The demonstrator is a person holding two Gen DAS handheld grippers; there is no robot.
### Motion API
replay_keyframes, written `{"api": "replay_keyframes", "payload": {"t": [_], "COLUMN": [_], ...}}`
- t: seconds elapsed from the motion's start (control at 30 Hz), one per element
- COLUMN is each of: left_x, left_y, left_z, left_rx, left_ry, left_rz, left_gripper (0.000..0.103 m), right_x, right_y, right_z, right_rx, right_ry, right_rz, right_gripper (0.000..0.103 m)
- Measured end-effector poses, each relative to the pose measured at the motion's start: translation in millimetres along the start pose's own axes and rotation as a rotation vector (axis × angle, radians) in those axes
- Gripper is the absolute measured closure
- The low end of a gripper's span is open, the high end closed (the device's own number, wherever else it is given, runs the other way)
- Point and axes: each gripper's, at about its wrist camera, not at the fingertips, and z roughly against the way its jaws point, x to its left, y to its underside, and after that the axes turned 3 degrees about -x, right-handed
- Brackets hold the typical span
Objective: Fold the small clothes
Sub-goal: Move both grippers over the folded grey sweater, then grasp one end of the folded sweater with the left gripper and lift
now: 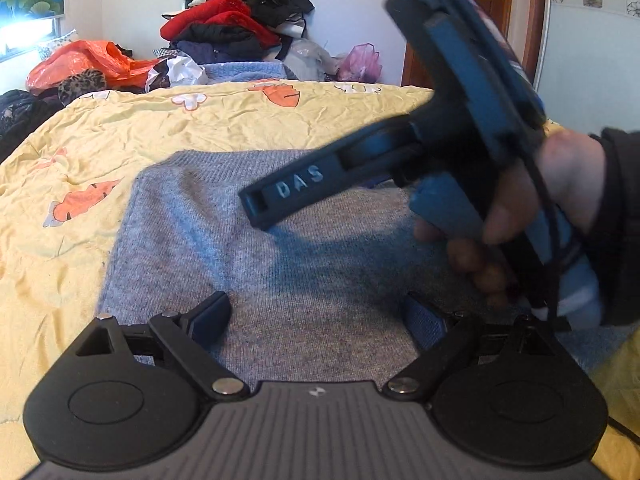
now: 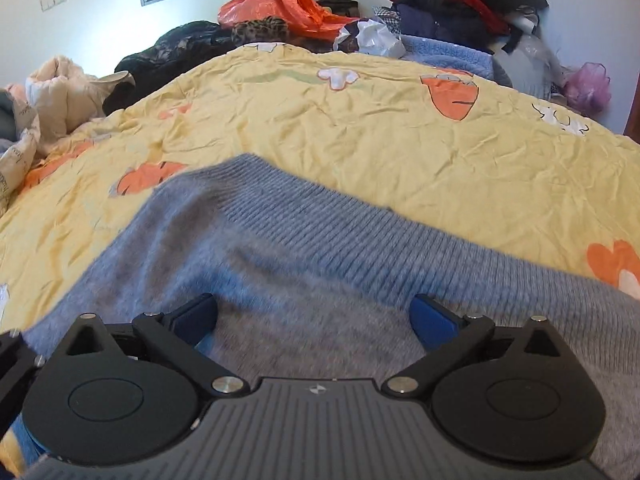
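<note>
While both sets of jaws stand spread wide with nothing pinched between them, the grey-blue knitted sweater (image 1: 224, 240) lies flat beneath them on the bed. The left gripper (image 1: 320, 320) hovers low over the sweater's middle, its dark blue pads apart above the knit. The right gripper (image 2: 316, 316) hangs over the sweater too, nearer its ribbed hem (image 2: 340, 220), which runs slantwise across the cloth just beyond the pads. Seen from the left wrist, the right gripper crosses above the sweater's right part, blurred, with a hand (image 1: 520, 208) in a dark sleeve wrapped around its handle. Around the sweater spreads a crumpled yellow quilt (image 2: 360, 132) printed with orange carrots and white flowers. Beyond the sweater, at the quilt's far edge, sits a heap of clothes (image 1: 236, 20) in red, black and navy, and beside that heap an orange plastic bag (image 1: 88, 60).
</note>
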Motion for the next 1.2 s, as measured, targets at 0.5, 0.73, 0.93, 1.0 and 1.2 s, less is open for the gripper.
{"api": "replay_keyframes", "payload": {"t": [0.5,0.73,0.93,1.0,1.2], "left_x": [3.3,2.6,34.4,49.1,69.8], "left_y": [1.6,6.1,38.2,50.4,56.8], "left_z": [3.3,21.9,97.0,107.1,97.6], "left_rx": [-0.003,-0.060,-0.160,-0.126,-0.045], "left_ry": [0.015,-0.043,-0.044,-0.069,-0.055], "left_rz": [0.010,0.031,0.265,0.368,0.563], "left_gripper": [0.006,0.006,0.006,0.006,0.006], "right_x": [2.4,2.8,-17.7,-25.3,-34.1], "right_y": [-19.1,-27.8,-7.4,7.5,50.8], "right_z": [-11.0,-27.1,51.7,68.0,57.4], "right_rx": [0.030,0.020,-0.157,-0.174,-0.176], "right_ry": [0.005,0.030,-0.048,-0.067,-0.042], "right_rz": [-0.006,0.014,-0.098,-0.122,-0.115], "right_gripper": [0.010,0.005,0.006,0.006,0.001]}}
